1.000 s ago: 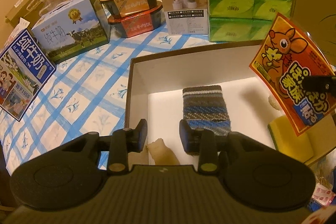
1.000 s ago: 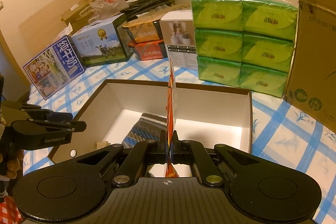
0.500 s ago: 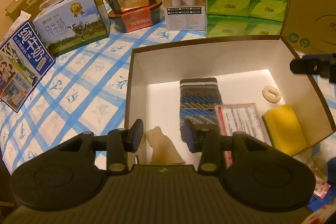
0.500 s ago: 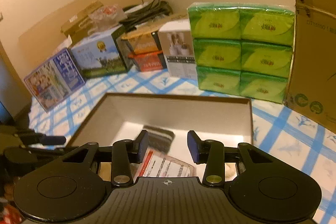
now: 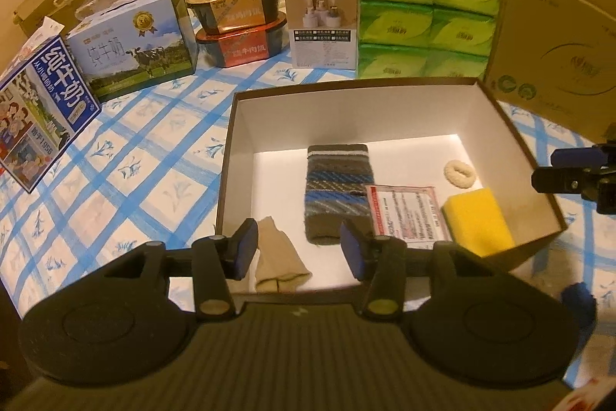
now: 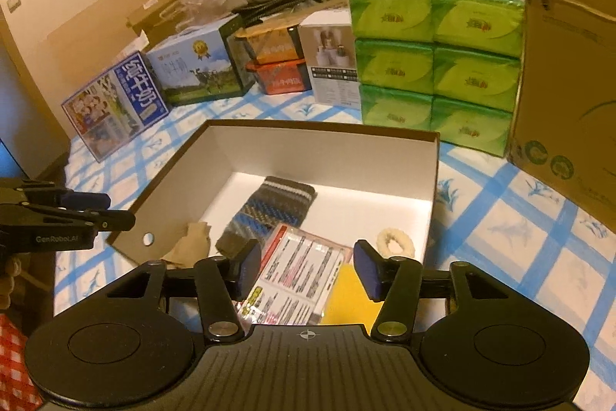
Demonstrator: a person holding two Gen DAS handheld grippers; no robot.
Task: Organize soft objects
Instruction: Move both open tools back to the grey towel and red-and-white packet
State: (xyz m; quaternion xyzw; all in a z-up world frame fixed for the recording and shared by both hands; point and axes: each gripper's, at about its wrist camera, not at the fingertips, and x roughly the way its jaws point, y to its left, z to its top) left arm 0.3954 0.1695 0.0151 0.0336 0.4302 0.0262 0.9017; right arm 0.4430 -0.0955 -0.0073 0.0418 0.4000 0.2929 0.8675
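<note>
while both grippers hang over the near edge of the open box [image 5: 231, 156], neither one holds anything: the left gripper [image 5: 294, 249] has its blue-padded fingers spread wide, and the right gripper [image 6: 306, 268] is spread just as wide. between and just ahead of the left gripper's fingers lies the beige sock [image 5: 277, 260] on the box floor, and ahead of its right finger lies the striped knit sock [image 5: 337, 187]. touching that sock's right edge is the printed packet [image 5: 404, 212], flat on the floor, with the yellow sponge [image 5: 475, 222] just beside it further right and the cream scrunchie [image 5: 459, 174] beyond the sponge. from the right gripper, the packet sits directly between and below its fingers, the sponge under its right finger. green tissue packs [image 6: 435, 64] stand stacked beyond the box on the blue checked cloth [image 5: 127, 160].
</note>
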